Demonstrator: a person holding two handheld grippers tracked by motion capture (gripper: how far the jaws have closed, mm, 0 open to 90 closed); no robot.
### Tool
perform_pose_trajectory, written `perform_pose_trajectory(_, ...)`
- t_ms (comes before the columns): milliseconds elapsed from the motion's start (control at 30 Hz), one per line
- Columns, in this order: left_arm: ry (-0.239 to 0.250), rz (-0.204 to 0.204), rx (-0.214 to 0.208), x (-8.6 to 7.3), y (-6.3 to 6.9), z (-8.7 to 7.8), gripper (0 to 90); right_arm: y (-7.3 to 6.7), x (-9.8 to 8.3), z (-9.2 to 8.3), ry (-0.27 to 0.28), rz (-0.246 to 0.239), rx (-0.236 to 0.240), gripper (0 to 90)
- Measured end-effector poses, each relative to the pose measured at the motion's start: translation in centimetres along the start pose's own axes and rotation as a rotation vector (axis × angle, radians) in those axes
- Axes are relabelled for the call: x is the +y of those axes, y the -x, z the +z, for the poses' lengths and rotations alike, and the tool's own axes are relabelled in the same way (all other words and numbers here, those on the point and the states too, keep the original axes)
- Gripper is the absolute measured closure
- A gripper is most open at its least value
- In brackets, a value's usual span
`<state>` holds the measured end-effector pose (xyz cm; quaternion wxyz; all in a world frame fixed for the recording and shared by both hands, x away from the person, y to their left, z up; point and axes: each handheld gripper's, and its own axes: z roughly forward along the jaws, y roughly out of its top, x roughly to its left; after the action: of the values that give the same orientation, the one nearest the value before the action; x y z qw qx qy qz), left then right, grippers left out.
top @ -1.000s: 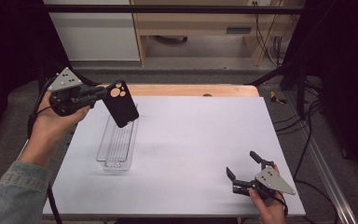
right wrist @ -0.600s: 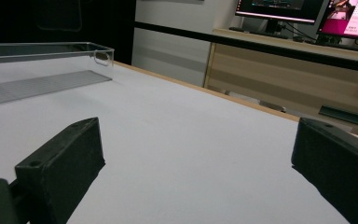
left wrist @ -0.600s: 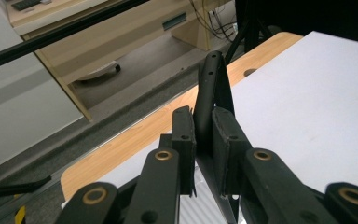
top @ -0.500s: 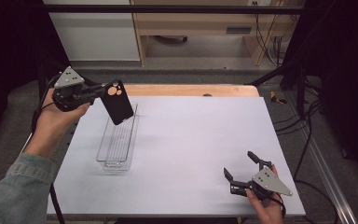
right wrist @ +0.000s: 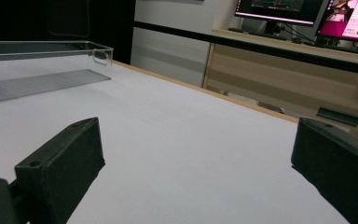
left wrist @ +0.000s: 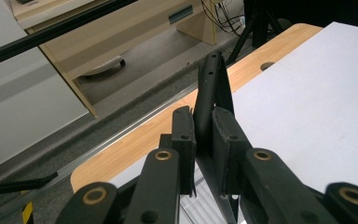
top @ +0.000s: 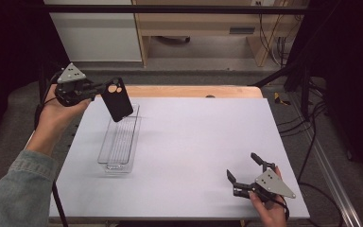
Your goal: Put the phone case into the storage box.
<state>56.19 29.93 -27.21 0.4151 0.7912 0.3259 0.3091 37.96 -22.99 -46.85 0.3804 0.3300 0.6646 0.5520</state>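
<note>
High view: left tongs [top: 105, 91] clench a black phone [top: 117, 100] (tilted); right tongs [top: 246, 173] released

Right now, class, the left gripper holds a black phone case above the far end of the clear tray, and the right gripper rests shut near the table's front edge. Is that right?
Not quite. The right gripper is open, its jaws spread wide with nothing between them, as the right gripper view shows. The left gripper does hold the black phone case above the clear tray's far end.

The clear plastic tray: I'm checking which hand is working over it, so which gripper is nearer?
Left. The left gripper holds a black phone case just above the far end of the clear plastic tray. The right gripper rests open at the table's near right corner, well apart.
</note>
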Motion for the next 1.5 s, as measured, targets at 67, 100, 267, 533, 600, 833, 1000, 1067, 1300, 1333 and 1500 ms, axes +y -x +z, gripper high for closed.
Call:
perform_pose_trajectory(67, 0.004, -0.003, -0.002, 0.1, -0.2, 0.3, 80.0, 0.0, 0.0, 0.0, 0.000, 0.001, -0.001, 2.5)
perform_pose_trajectory(100, 0.005, -0.003, -0.003, 0.1, -0.3, 0.4, 80.0, 0.0, 0.0, 0.0, 0.000, 0.001, -0.001, 2.5)
perform_pose_trajectory(267, 0.006, 0.001, -0.009, 0.1, -0.6, 1.0, 80.0, 0.0, 0.0, 0.0, 0.001, 0.002, 0.001, 2.6)
perform_pose_trajectory(533, 0.001, 0.000, -0.007, -0.1, -1.0, 1.7, 80.0, 0.2, 0.0, 0.0, 0.007, 0.017, 0.000, 2.5)
perform_pose_trajectory(600, -0.003, -0.002, -0.005, -0.1, -1.1, 1.8, 80.0, 0.2, 0.0, 0.0, 0.007, 0.018, 0.002, 2.5)
perform_pose_trajectory(833, -0.001, -0.005, -0.010, -0.2, -1.2, 2.2, 80.0, 0.2, 0.0, -0.1, 0.010, 0.022, 0.000, 2.5)
perform_pose_trajectory(1000, -0.006, -0.003, -0.012, -0.3, -1.2, 2.5, 80.0, 0.2, 0.0, -0.1, 0.009, 0.021, 0.003, 2.5)
perform_pose_trajectory(1067, -0.010, 0.000, -0.012, -0.4, -1.2, 2.7, 80.0, 0.2, 0.1, -0.1, 0.009, 0.020, 0.004, 2.6)
perform_pose_trajectory(1300, -0.017, 0.004, -0.005, -0.5, -1.3, 2.9, 80.0, 0.0, 0.1, 0.0, 0.007, 0.015, 0.010, 2.7)
perform_pose_trajectory(1333, -0.017, 0.003, -0.005, -0.6, -1.3, 2.9, 80.0, 0.0, 0.1, 0.0, 0.007, 0.014, 0.010, 2.7)
perform_pose_trajectory(1500, -0.025, 0.007, -0.006, -0.8, -1.3, 3.0, 80.0, 0.0, 0.0, 0.0, 0.007, 0.015, 0.010, 2.6)
